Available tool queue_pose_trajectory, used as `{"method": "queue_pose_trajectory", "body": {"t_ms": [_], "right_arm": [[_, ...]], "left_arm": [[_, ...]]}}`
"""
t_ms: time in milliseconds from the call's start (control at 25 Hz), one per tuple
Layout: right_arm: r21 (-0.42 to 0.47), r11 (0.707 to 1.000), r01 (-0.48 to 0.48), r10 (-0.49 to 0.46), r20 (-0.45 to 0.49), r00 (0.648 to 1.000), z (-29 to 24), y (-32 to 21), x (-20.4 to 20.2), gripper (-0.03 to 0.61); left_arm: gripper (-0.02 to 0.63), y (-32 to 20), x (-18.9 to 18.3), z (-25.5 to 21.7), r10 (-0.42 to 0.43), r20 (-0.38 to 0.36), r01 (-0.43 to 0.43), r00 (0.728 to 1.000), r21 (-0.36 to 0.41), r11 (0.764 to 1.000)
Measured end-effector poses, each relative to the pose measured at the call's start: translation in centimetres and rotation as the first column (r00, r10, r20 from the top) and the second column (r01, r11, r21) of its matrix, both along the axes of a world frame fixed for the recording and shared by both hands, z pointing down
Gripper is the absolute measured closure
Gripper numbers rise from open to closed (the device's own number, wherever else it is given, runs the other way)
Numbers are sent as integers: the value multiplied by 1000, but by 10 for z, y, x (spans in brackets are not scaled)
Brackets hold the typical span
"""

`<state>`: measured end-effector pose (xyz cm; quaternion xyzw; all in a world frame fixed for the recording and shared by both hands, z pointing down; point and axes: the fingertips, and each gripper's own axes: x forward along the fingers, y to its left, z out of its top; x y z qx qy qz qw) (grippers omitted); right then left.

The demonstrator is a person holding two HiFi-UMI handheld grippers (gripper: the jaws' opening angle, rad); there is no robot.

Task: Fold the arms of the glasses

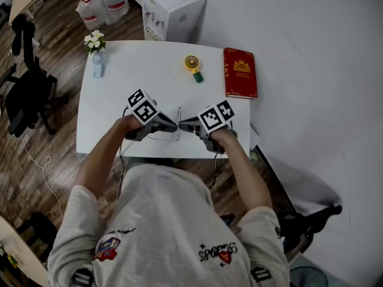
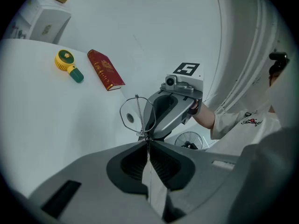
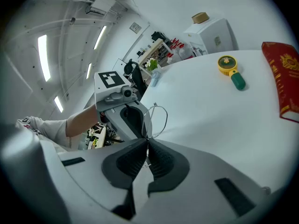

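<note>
Two hands: the left hand (image 1: 127, 124) and the right hand (image 1: 222, 137) each hold a gripper, low in the middle of the head view.
Left gripper (image 2: 147, 143): its jaws are squeezed tight on a thin wire bit of the glasses (image 2: 135, 115).
Right gripper (image 3: 147, 141): its jaws are squeezed tight on the wire frame too, from the other side.
Tips: the two grippers point at each other and their tips nearly meet.
Glasses: thin wire with clear round lenses, held between the two grippers, over the near edge of the white table (image 1: 119, 88). I cannot tell if they touch the table.
Red book (image 1: 240, 72): lies flat at the upper right of the table, well apart from the glasses.
Yellow fan (image 1: 192, 67): small, with a green handle, at the upper middle of the table.
Flowers (image 1: 94, 40): white, in a little vase at the upper left corner of the table.
</note>
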<state>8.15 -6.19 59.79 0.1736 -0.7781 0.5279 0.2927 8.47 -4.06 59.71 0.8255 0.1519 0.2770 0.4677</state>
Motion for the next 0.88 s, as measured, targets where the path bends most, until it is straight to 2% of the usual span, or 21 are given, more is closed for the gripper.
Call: {"method": "queue_pose_trajectory", "body": {"t_ms": [240,360,520,600,680,720,880], "right_arm": [[11,1000,-16,16,-8,1000,3,-1,4,561],[13,1000,-15,15,-12,1000,4,-2,7,561],[18,999,-29,29,-25,999,8,1,12,561],[24,998,-49,50,-33,998,12,0,16,561],[32,997,-76,78,-44,996,16,-3,23,561],[37,995,-93,94,-49,994,17,-6,27,561],[60,984,-165,169,-60,984,19,-15,40,561]], "left_arm": [[590,2,3,0,19,-10,-18,1000,72,997],[477,-2,2,-1,4,-4,-3,1000,109,994],[434,-14,-6,-4,-49,7,47,999,202,978],[428,-26,-12,-9,-112,-17,113,994,253,961],[428,-46,-21,-16,-218,-55,224,974,305,925],[428,-56,-27,-21,-282,-76,291,956,330,898],[428,-81,-70,-31,-528,-137,534,838,403,743]]}}
